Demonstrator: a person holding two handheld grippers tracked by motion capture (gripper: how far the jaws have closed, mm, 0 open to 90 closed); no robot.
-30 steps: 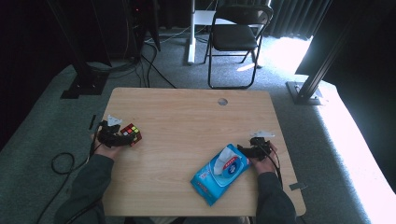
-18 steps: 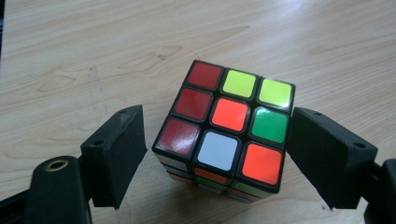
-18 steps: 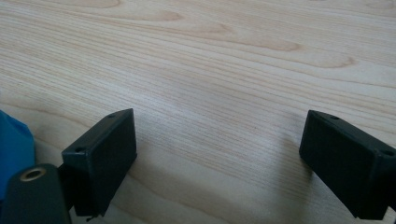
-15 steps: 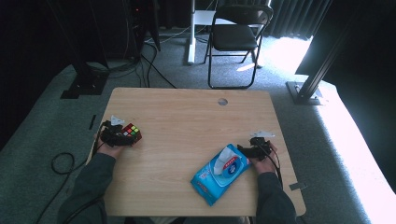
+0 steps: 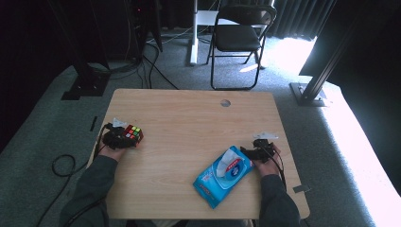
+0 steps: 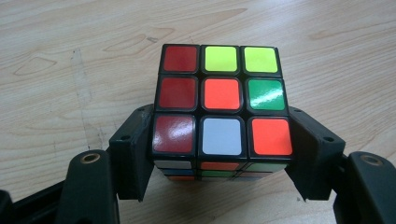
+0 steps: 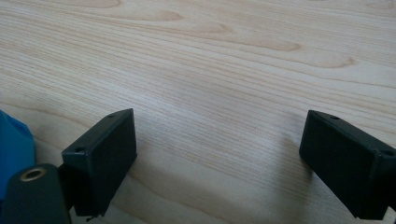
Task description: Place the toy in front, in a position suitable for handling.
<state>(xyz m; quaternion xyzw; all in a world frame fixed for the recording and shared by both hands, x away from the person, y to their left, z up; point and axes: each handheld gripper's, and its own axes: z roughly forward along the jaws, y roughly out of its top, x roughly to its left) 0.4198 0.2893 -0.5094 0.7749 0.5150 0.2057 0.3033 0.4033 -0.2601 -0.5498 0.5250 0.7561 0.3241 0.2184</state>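
Observation:
A scrambled Rubik's cube (image 5: 134,132) sits near the left edge of the wooden table (image 5: 189,113). My left gripper (image 5: 128,138) is shut on it, and in the left gripper view the two black jaws press on the lower sides of the cube (image 6: 219,107), whose top face shows red, yellow, orange, green and white stickers. My right gripper (image 5: 250,151) rests open on the table at the right, next to a blue pack of wet wipes (image 5: 222,175). In the right gripper view its jaws (image 7: 219,149) stand wide apart over bare wood, with the blue pack (image 7: 14,144) at the left edge.
A round cable hole (image 5: 225,102) lies near the table's far edge. A black folding chair (image 5: 239,38) stands on the carpet beyond the table. Cables (image 5: 61,165) trail on the floor at the left, and a black stand base (image 5: 312,92) is at the far right.

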